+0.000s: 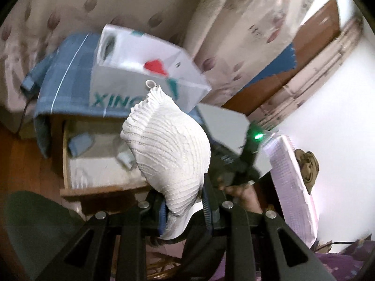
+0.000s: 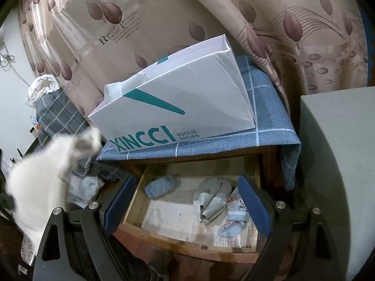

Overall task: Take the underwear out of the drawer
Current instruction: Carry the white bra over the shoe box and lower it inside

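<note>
My left gripper (image 1: 184,207) is shut on a white ribbed piece of underwear (image 1: 168,149) and holds it up, above and to the right of the open wooden drawer (image 1: 68,154). The same white garment (image 2: 39,178) shows blurred at the left of the right wrist view. My right gripper (image 2: 187,208) is open and empty, hovering over the open drawer (image 2: 133,201). Inside lie a light blue folded piece (image 2: 160,186), a grey folded piece (image 2: 213,199) and a floral piece (image 2: 234,220). The right gripper's body (image 1: 236,164) shows past the garment in the left wrist view.
A white XINCCI shoe bag (image 2: 187,103) lies on the blue checked cloth (image 2: 267,107) covering the cabinet top. A leaf-print curtain (image 2: 164,11) hangs behind. A grey-green cushioned seat (image 2: 328,164) stands at the right. Piled clothes (image 2: 54,112) sit at the left.
</note>
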Tool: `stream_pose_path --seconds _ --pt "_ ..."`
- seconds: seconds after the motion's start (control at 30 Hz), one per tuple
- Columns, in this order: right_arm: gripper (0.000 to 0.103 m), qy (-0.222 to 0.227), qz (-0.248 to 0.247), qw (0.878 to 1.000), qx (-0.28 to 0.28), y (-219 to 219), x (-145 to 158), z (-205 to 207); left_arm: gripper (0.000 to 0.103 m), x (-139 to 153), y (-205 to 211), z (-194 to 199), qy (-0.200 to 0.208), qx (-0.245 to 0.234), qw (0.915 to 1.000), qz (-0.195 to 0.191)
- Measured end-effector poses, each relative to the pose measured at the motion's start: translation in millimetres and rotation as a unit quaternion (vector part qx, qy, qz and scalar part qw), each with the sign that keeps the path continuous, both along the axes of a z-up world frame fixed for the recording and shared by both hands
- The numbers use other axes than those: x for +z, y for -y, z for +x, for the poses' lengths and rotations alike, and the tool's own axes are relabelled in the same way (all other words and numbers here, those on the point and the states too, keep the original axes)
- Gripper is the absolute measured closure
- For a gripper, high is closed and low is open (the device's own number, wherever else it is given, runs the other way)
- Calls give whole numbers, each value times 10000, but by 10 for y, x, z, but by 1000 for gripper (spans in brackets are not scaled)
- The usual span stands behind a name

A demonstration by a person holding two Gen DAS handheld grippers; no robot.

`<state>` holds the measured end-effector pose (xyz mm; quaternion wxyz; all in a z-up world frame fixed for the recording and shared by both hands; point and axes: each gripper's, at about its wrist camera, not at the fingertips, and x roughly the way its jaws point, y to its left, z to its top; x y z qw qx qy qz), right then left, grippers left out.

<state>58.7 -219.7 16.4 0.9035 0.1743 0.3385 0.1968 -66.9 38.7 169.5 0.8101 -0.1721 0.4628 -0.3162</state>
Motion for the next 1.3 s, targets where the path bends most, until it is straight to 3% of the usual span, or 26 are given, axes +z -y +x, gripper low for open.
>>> stream_pose_path --seconds 0.27,0.57,1.0,1.3 --pt "16 20 11 10000 12 1 11 -7 78 651 110 212 517 -45 9986 -125" --pt "16 24 17 10000 39 -22 9 4 78 862 319 1011 926 101 9956 -35" --pt "16 24 69 9999 128 -34 16 10 78 253 585 2363 767 504 9947 466" --pt "16 -2 72 9998 194 -50 11 21 78 -209 608 2796 426 604 9949 692"
